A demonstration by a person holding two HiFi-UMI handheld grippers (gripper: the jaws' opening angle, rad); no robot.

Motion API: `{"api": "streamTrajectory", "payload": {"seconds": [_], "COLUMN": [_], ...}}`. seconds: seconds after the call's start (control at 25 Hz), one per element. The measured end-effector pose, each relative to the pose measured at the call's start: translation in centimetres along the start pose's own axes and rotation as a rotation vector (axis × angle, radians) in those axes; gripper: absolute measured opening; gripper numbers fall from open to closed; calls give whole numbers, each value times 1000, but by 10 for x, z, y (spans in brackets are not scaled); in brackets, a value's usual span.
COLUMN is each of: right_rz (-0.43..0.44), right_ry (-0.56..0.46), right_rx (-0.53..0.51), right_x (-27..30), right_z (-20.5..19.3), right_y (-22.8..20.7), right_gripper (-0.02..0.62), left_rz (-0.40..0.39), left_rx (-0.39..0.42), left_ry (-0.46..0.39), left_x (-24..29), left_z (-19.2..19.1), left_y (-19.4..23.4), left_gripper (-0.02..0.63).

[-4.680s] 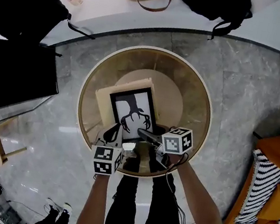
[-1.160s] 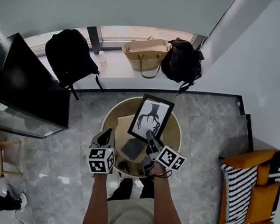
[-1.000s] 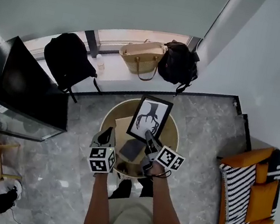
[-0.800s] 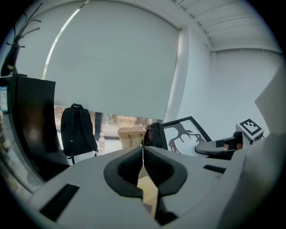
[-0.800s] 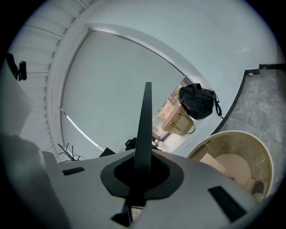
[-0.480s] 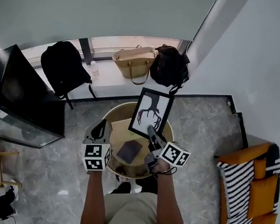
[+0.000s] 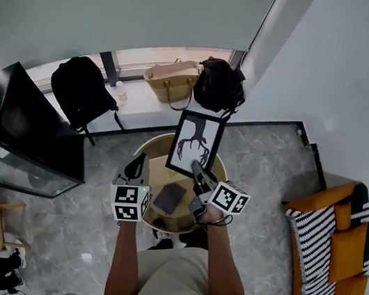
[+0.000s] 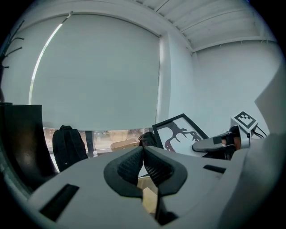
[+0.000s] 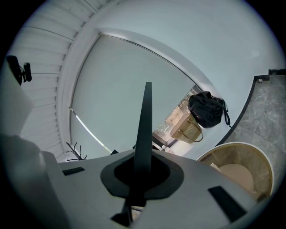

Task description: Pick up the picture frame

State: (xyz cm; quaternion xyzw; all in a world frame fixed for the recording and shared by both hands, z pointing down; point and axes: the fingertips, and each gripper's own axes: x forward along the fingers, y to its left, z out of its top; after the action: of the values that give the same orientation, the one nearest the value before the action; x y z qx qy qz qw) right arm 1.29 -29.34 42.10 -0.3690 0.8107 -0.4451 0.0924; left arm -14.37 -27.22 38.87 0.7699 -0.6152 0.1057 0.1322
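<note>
The picture frame [image 7: 194,143], black-edged with a black branching print on white, hangs upright in the air above the round glass table [image 7: 158,138]. My right gripper [image 7: 198,171] is shut on the frame's lower edge. In the right gripper view the frame [image 9: 144,129] shows edge-on as a thin dark blade clamped in the right gripper [image 9: 141,173]. My left gripper [image 7: 137,166] hovers to the left of the frame, apart from it. Its jaws meet at the tips with nothing in the left gripper [image 8: 143,150]. The left gripper view shows the frame [image 8: 178,134] to the right.
A beige board and a dark flat piece [image 7: 170,197] lie on the table. A black backpack [image 7: 81,90], a woven bag [image 7: 171,77] and a black bag [image 7: 218,85] sit on the window ledge. A black cabinet [image 7: 25,129] stands left, an orange sofa [image 7: 331,240] right.
Both grippers have risen. The frame, once flat on the table, has gone up with the right gripper and stands higher against the window ledge.
</note>
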Motion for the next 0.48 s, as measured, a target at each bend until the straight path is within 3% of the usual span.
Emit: {"api": "streamTrajectory", "payload": {"seconds": [0.48], "right_rz": [20], "right_ry": [13], "right_rx": [-10], "right_x": [-3], "right_z": [0], "right_y": [6], "right_gripper": [40], "left_rz": [-17], "left_rx": [-6], "left_ry": [9], "left_x": [5], "left_z": [-5], "left_y": [-8], "left_gripper": [22]}}
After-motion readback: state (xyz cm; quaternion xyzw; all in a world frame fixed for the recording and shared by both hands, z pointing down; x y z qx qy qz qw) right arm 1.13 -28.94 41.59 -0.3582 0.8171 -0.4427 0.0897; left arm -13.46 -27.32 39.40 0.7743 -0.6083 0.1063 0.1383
